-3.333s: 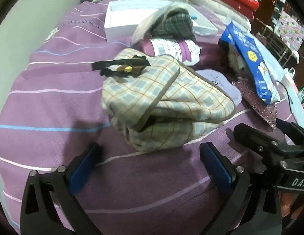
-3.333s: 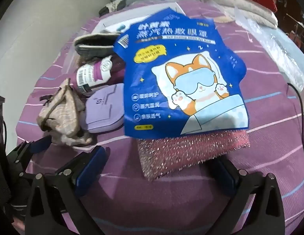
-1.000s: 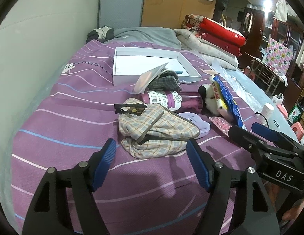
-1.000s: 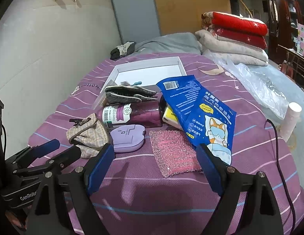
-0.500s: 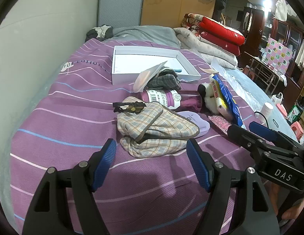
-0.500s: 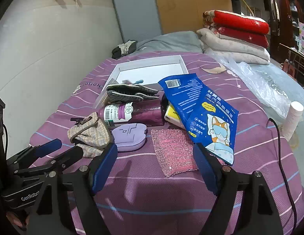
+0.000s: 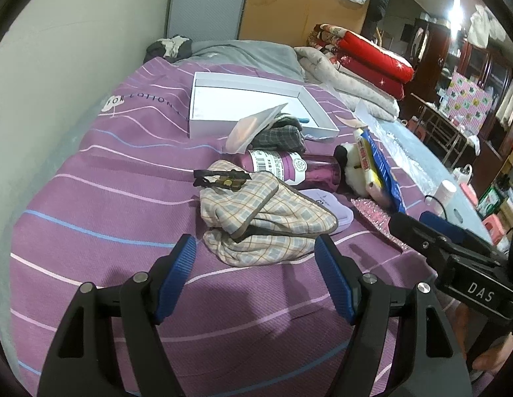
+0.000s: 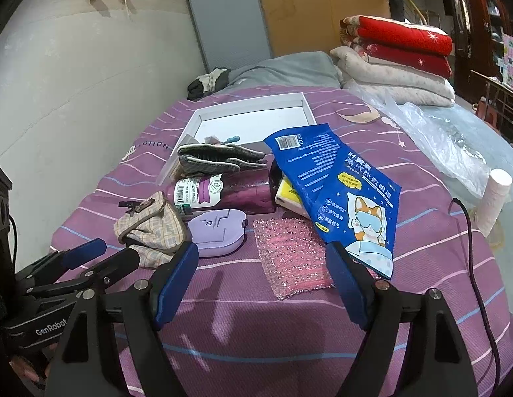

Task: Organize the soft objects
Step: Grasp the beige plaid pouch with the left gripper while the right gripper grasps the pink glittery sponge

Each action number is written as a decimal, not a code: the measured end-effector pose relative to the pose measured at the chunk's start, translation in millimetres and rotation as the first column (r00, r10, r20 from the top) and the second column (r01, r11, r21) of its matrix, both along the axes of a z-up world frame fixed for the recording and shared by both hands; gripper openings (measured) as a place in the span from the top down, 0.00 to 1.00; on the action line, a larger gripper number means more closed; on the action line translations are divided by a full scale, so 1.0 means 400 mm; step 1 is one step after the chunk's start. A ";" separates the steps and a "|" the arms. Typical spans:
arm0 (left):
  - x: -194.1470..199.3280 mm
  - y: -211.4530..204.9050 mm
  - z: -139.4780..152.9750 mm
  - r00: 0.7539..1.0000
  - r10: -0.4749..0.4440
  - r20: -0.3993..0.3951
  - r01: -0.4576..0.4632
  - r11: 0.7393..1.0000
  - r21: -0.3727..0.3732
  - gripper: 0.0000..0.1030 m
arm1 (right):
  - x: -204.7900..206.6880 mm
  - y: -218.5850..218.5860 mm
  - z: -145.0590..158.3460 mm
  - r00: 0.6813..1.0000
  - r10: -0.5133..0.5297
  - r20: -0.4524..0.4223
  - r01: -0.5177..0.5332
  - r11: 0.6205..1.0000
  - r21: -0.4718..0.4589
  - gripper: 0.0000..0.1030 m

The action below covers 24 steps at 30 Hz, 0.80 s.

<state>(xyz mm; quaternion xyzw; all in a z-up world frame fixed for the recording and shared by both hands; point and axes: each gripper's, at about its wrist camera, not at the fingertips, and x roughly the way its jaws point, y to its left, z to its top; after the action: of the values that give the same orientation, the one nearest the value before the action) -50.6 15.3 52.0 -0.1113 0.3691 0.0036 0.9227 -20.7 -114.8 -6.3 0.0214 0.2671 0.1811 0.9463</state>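
A beige plaid slipper pair [image 7: 263, 218] lies on the purple bedspread [image 7: 107, 198], just beyond my open, empty left gripper [image 7: 255, 258]. It also shows in the right wrist view [image 8: 150, 225]. A dark plaid slipper pair [image 8: 216, 160] rests by a white box [image 8: 250, 112]. A pink sparkly sponge [image 8: 293, 254] lies between the fingers of my open, empty right gripper [image 8: 261, 264]. A blue eye-mask packet [image 8: 342, 192] lies to its right. A plush toy [image 7: 347, 168] sits by the packet.
A purple bottle [image 8: 223, 193] and a lilac case [image 8: 220, 231] lie mid-bed. A white tube [image 8: 494, 198] stands at right by a black cable [image 8: 471, 248]. Folded red and grey quilts [image 8: 395, 59] are stacked at the back. A wall [image 7: 58, 82] runs along the left.
Both grippers pulled back and up from the items since 3.3 s ago. Over the last second they edged slightly closer to the items; nothing was grasped.
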 end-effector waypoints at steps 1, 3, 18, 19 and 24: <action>-0.001 0.005 0.000 1.000 0.004 -0.001 -0.004 1.000 -0.007 0.27 | 0.002 -0.002 0.000 1.000 -0.005 -0.007 0.005 1.000 0.001 0.22; 0.004 0.016 -0.004 1.000 0.020 -0.014 -0.020 1.000 -0.016 0.27 | 0.009 -0.010 -0.002 0.999 -0.019 -0.029 0.019 1.000 0.004 0.25; 0.085 0.091 -0.051 0.990 0.007 -0.144 -0.029 0.989 -0.145 0.27 | 0.062 -0.047 -0.037 0.983 -0.037 -0.181 0.046 0.998 0.047 0.31; 0.092 0.090 -0.054 0.988 -0.005 -0.152 -0.019 0.988 -0.153 0.27 | 0.062 -0.047 -0.037 0.982 -0.033 -0.183 0.043 0.998 0.050 0.31; 0.119 0.089 -0.067 0.982 -0.053 -0.179 0.014 0.977 -0.212 0.33 | 0.068 -0.045 -0.034 0.981 -0.020 -0.193 0.031 0.998 0.054 0.31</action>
<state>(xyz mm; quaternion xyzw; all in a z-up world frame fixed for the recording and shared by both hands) -2.8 50.8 25.2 -0.2011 0.4529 -0.0406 0.8676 6.6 -133.0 -20.0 0.0691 0.3517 0.1737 0.9173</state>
